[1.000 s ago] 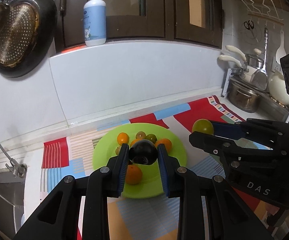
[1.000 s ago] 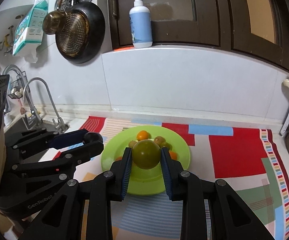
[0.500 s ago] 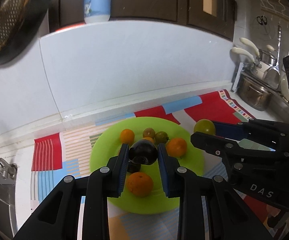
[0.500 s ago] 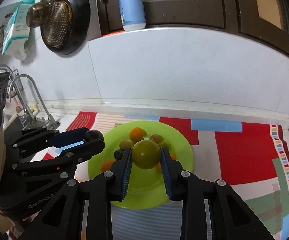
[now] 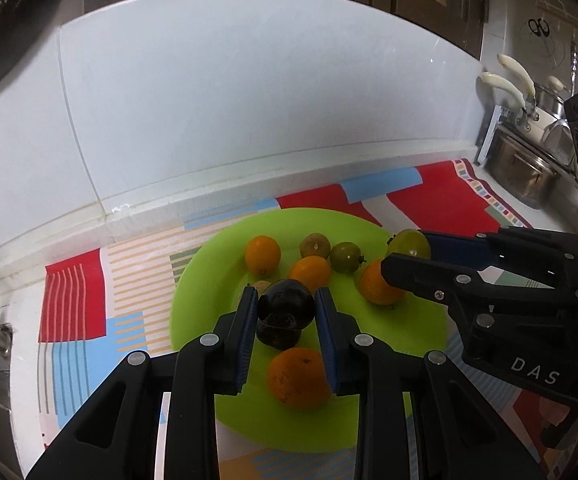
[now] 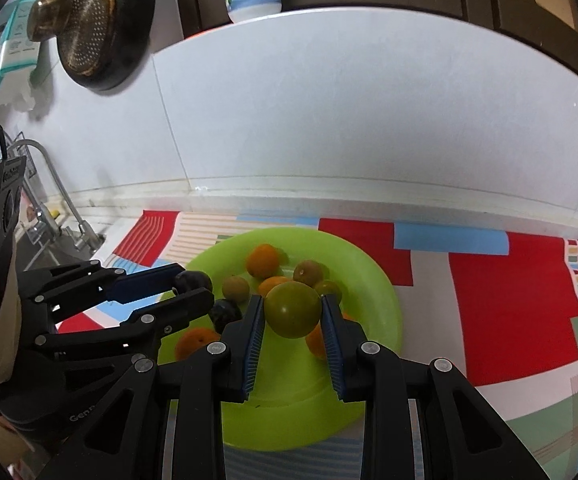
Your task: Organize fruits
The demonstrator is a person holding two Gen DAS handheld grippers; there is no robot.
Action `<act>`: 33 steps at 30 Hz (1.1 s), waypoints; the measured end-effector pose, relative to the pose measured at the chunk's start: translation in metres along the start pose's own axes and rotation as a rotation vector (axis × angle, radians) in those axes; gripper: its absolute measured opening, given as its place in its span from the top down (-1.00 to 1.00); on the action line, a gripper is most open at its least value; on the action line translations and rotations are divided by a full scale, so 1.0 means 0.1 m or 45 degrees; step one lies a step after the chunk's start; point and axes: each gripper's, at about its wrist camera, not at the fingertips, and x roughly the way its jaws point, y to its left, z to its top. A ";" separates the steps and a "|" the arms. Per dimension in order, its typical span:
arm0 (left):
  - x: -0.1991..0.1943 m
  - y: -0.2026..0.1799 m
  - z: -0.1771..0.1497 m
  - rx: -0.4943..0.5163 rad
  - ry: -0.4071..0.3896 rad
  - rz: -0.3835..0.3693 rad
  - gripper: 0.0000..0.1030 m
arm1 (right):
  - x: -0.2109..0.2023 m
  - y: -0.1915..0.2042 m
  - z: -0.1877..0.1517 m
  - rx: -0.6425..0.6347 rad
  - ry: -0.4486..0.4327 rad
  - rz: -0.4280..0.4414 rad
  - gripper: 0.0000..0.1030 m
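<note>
The left gripper (image 5: 287,312) is holding a dark plum (image 5: 286,307) between its blue pads, and the right gripper (image 6: 293,314) is holding a green fruit (image 6: 292,310) the same way; both are hanging over the green plate (image 6: 385,308), which is sitting on a patterned mat (image 6: 505,300) on the bench. Already lying on the plate are several oranges, including one (image 5: 300,378) just below the left gripper and another (image 5: 263,255) toward the back, along with a few small greenish fruits (image 5: 345,257) and a second dark plum (image 6: 225,315) near the plate's left side. Judging from this, the step in hand is delivering these two fruits onto the plate, and neither is resting on it yet. The next move is likely calling for each gripper to come lower over a bare patch of plate, the left one away from the orange beneath it, before the pads part, since round fruit let go from above could roll off the shallow rim or knock its neighbours.
</note>
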 end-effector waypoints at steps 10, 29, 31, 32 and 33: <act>0.02 0.03 -0.02 -0.001 0.016 0.012 0.18 | 0.08 -0.03 -0.01 0.013 -0.003 -0.031 0.15; -1.05 -0.18 -0.19 -0.094 -0.170 0.231 -0.52 | -0.85 0.09 -0.18 0.056 -0.144 -0.125 -0.13; -1.14 -0.22 -0.23 -0.097 -0.181 0.247 -0.58 | -0.97 0.12 -0.21 0.052 -0.159 -0.128 -0.13; -1.20 -0.24 -0.26 -0.100 -0.185 0.250 -0.59 | -1.02 0.14 -0.23 0.049 -0.165 -0.133 -0.13; -1.26 -0.25 -0.29 -0.104 -0.189 0.258 -0.61 | -1.08 0.16 -0.26 0.046 -0.171 -0.137 -0.13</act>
